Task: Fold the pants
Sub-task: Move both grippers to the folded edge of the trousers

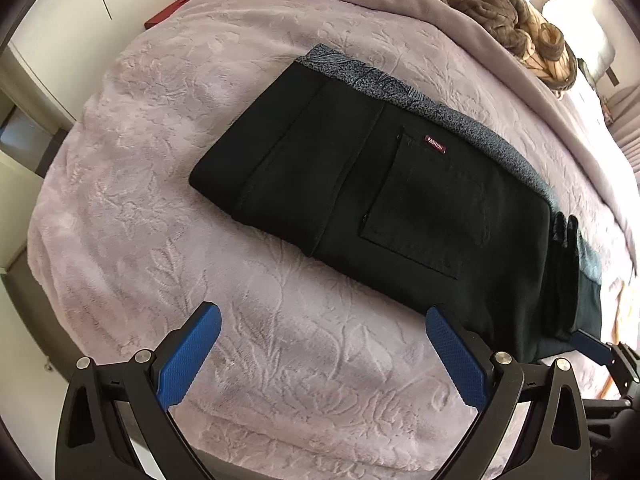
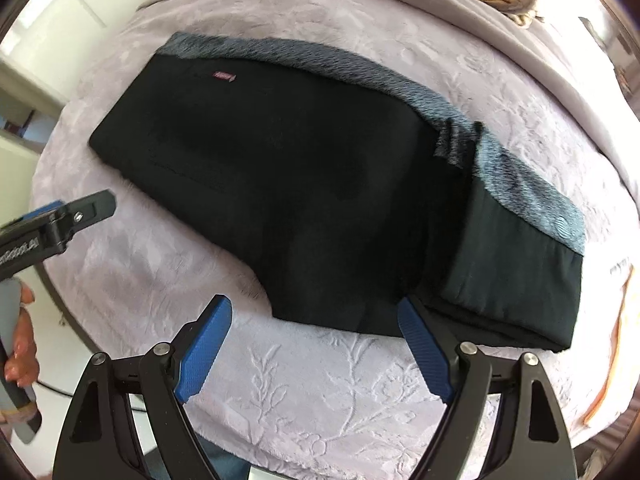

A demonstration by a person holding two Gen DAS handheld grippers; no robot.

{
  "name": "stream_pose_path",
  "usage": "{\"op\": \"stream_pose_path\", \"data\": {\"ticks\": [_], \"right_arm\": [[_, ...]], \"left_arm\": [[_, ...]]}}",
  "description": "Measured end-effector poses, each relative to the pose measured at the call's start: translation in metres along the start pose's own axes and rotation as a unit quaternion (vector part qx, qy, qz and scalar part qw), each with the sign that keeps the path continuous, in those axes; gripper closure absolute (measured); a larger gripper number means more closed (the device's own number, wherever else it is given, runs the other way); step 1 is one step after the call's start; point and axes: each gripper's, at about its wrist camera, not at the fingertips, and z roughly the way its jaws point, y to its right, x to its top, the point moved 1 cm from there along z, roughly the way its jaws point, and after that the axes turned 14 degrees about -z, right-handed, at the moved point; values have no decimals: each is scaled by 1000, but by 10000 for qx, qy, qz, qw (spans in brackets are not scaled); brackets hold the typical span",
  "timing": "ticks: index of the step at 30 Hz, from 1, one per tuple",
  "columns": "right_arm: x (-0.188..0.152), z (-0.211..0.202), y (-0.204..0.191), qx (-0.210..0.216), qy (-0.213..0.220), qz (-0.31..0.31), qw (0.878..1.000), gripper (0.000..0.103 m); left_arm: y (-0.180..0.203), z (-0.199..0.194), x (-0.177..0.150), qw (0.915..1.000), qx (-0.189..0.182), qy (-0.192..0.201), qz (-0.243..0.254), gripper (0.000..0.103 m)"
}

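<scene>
Pants (image 1: 360, 184) folded into a thick black bundle, lying on the blanket (image 1: 160, 120). Nearest, on the viewer's side of the pants: left gripper (image 1: 322, 350), blue fingers (image 1: 188, 356) spread wide and grasping nothing, right fingertip just at the near hem. Right gripper (image 2: 316, 344) likewise released and empty, one pad (image 2: 424, 344) touching the near fold by the pants' thick end.

Risks, judged from this: closing on only the top layer would peel the stack apart; dragging over plush fabric would bunch the blanket and skew the edges; lifting the thick end alone would let the loose layers slide out.

On the pants themselves: back pocket (image 1: 420, 216) up, small red label (image 1: 435, 145) at its far corner, seams running across, edges fairly square. Along the pants' far side, grey speckled lining (image 1: 400, 88) showing as a strip. Beyond the pants, a tan crumpled throw (image 1: 500, 20) well apart near the bed's far edge.
</scene>
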Motion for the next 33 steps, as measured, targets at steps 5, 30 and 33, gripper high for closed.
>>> {"op": "stream_pose_path", "data": {"ticks": [5, 30, 33], "right_arm": [[3, 0, 14, 310, 108, 858, 9958, 15], [-30, 21, 87, 98, -99, 1580, 9873, 15], [-29, 22, 84, 109, -55, 1554, 9878, 15]], "left_arm": [[6, 3, 2, 10000, -8, 8, -48, 0], [27, 30, 17, 9992, -330, -87, -183, 0], [14, 31, 20, 9971, -628, -113, -410, 0]]}}
